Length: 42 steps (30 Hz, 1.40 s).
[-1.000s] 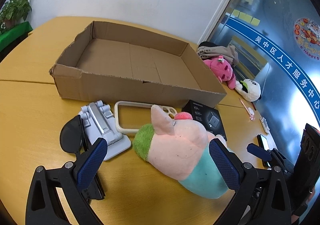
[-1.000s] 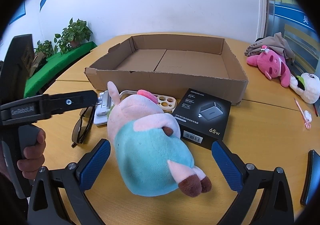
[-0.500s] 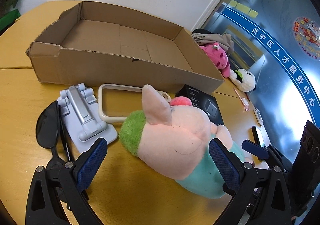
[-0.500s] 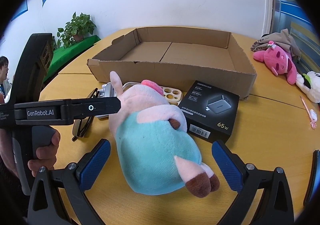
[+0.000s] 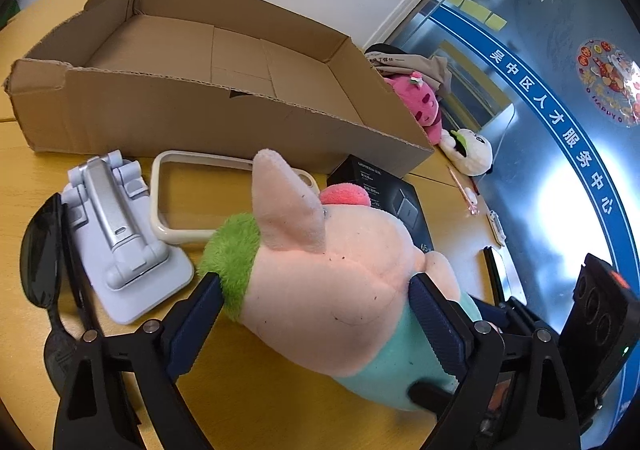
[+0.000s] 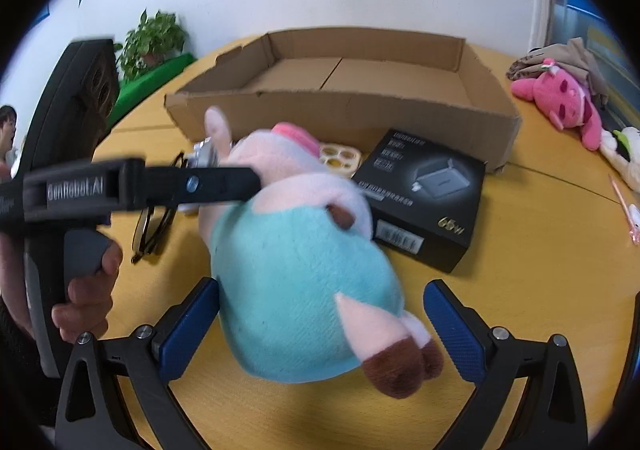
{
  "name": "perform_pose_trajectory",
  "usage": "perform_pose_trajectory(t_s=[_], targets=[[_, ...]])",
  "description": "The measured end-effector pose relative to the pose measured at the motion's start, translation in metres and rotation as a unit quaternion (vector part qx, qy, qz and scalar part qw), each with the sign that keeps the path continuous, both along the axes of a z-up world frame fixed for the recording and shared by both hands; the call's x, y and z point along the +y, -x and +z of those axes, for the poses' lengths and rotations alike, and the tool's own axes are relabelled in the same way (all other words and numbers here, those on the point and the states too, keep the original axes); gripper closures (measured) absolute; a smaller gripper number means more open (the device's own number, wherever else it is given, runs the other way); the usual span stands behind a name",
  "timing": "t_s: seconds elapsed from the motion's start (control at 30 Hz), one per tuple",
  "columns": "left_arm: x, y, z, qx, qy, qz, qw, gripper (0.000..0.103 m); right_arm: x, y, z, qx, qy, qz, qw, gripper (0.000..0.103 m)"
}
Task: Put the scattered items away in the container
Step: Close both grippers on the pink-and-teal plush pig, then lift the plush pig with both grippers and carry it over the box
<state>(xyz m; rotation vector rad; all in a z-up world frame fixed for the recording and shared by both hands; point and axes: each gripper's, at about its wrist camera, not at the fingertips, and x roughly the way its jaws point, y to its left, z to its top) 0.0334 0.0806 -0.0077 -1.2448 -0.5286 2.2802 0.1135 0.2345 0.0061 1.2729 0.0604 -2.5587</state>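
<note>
Plush pig (image 5: 340,290) lies on its side on the table (image 5: 24,178), in front of the box (image 5: 224,118), head toward the phone stand, teal body and feet toward the right gripper. Not in the box.

Left gripper (image 5: 316,330) straddles the pig's head end. Its jaws are closing with the pig between them — both blue pads (image 5: 196,326) look to be right at the plush, left one at the green tuft, right one behind the cheek. We can't say for sure they press yet; the plush shows no squeeze.

Right gripper (image 6: 320,330) sits around the teal rear of the pig (image 6: 304,290). Jaws wide: left pad just beside the teal body, right pad clearly apart from it, bare table in the gap. Nothing gripped there. In the right wrist view one left-gripper finger (image 6: 208,186) crosses in front of the pig's head, and we see the hand (image 6: 88,290) on its handle.

Around the pig:
- phone stand (image 5: 120,234), grey, flat on the table left of the head
- sunglasses (image 5: 44,250) further left, beside the stand
- phone case (image 5: 188,194), cream rim, between the stand and the box wall — partly hidden by the pig's ear
- black charger box (image 6: 424,198) behind the pig's body, near the box's front right corner

The box is open-topped, cardboard, nothing seen inside. Right of it: a pink plush (image 6: 564,102), a white plush (image 5: 468,150), a pink pen (image 5: 464,190).
</note>
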Motion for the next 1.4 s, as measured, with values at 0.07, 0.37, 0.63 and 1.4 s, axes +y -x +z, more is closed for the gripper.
perform_pose_trajectory(t_s=[0.07, 0.37, 0.63, 1.4], targets=[[0.001, 0.002, -0.001, 0.000, -0.003, -0.005, 1.0000, 0.010, -0.005, 0.002, -0.007, -0.014, -0.007, 0.010, 1.000, 0.005], [0.004, -0.002, 0.005, 0.006, 0.000, -0.024, 0.9997, 0.025, -0.006, -0.001, -0.007, -0.012, -0.014, 0.014, 1.000, 0.026], [0.003, -0.019, 0.039, 0.048, 0.013, -0.038, 0.9980, 0.041, 0.004, -0.015, 0.016, 0.018, 0.028, 0.002, 0.999, 0.032], [-0.042, 0.003, 0.161, 0.162, 0.036, -0.009, 0.9860, 0.043, -0.026, 0.006, 0.119, 0.150, 0.056, 0.028, 0.987, 0.036]])
